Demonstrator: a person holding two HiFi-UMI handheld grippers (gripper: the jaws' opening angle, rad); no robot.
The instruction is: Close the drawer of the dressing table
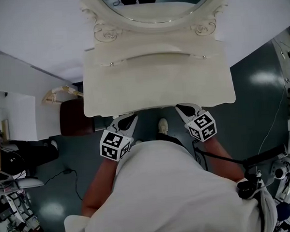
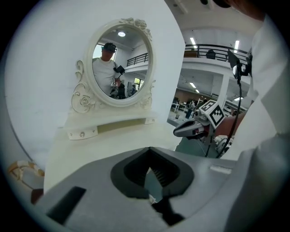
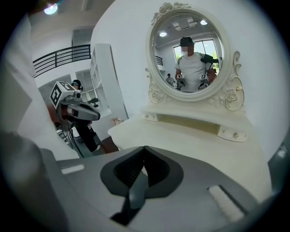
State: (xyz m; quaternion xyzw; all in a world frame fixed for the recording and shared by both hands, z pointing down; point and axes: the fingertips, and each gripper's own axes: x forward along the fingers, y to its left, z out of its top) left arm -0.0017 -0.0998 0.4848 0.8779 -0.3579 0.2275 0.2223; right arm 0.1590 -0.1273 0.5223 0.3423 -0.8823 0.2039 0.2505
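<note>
- Head view: the cream bench [image 1: 158, 85] stands against a white wall, with its oval mirror [image 1: 154, 23] at the back.
- The bench's wavy front edge runs unbroken from corner to corner. Any drawer under that edge is hidden from this height.
- The shelf below the mirror has a knobbed drawer front [image 1: 111, 64] at each end, and both sit flush with the shelf.
- The left claw [image 1: 130, 117] and right claw [image 1: 182, 108] hang just before the front edge, apart from each other. The person's shoe [image 1: 162, 125] is on the floor between them.
- A dark red seat [image 1: 73, 118] stands close against the bench's left side. To the right, the dark floor [image 1: 259, 83] lies open as far as the equipment at the picture's edge.
- The only print that can be made out is the black-and-white squares on each marker cube [image 1: 115, 144]. No words can be read.
- Left gripper view: the left claw's jaws are pressed together with nothing between them, and they point across the bench top toward the mirror.
- The right claw hangs beyond the bench's right-hand edge, not touching it.
- The near drawer front lies level with the shelf face.
- Right gripper view: the right claw's jaw tips meet and it holds nothing.
- The bench's rounded near corner lies ahead. The left claw hangs past that corner over the floor, apart from the bench.
- The mirror reflects a person in a white shirt holding both claws.
</note>
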